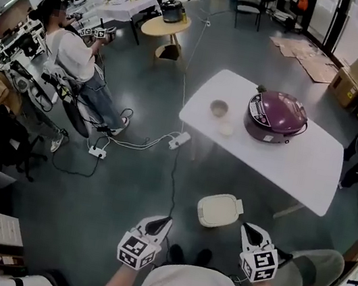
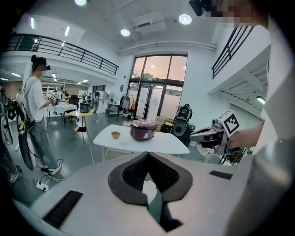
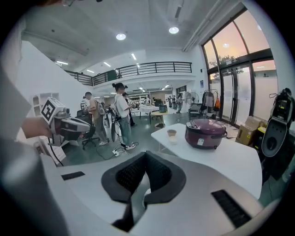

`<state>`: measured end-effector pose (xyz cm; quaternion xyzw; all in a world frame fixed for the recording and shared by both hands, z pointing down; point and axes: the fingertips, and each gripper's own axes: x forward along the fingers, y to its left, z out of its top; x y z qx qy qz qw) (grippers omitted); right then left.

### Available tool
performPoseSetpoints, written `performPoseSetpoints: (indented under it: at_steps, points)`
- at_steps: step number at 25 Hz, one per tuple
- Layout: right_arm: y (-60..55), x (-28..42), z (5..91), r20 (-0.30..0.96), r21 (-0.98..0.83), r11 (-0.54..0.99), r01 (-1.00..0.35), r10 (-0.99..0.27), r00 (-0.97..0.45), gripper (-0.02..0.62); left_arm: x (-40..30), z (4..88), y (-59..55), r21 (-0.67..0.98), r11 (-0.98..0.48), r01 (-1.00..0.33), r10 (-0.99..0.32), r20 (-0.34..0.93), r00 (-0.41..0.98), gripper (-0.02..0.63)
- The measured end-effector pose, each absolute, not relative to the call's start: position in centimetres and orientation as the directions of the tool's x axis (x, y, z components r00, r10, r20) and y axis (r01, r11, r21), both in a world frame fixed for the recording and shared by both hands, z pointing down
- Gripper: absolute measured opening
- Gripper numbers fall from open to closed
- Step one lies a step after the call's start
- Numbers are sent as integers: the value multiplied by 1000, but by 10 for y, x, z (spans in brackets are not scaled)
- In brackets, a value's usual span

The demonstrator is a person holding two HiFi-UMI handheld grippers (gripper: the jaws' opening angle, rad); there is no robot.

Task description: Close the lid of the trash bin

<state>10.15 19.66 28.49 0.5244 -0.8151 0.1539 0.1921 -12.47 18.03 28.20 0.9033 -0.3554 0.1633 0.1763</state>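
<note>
The trash bin (image 1: 220, 210) is a small cream bin on the dark floor just ahead of my feet, and its lid looks flat and down from above. My left gripper (image 1: 163, 222) hovers low and to the bin's left, my right gripper (image 1: 248, 230) just right of it. Neither touches the bin. In the left gripper view the left gripper (image 2: 148, 154) has its jaws together at the tips with nothing held. The right gripper (image 3: 145, 154) looks the same in its own view. Each view shows the other gripper off to the side.
A white table (image 1: 311, 172) stands beyond the bin with a purple rice cooker (image 1: 276, 116) and a small bowl (image 1: 219, 108) on it. A cable and power strip (image 1: 179, 140) run across the floor. A person (image 1: 71, 51) stands far left. Cardboard boxes (image 1: 351, 80) lie at the far right.
</note>
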Motion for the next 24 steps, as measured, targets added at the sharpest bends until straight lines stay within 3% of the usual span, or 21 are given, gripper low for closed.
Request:
performPoseSetpoints:
  at_steps: [24]
  points:
    - [209, 86, 272, 468, -25, 383, -924, -812, -349, 12, -137, 280, 189, 229, -694, -683, -573, 399, 716, 12]
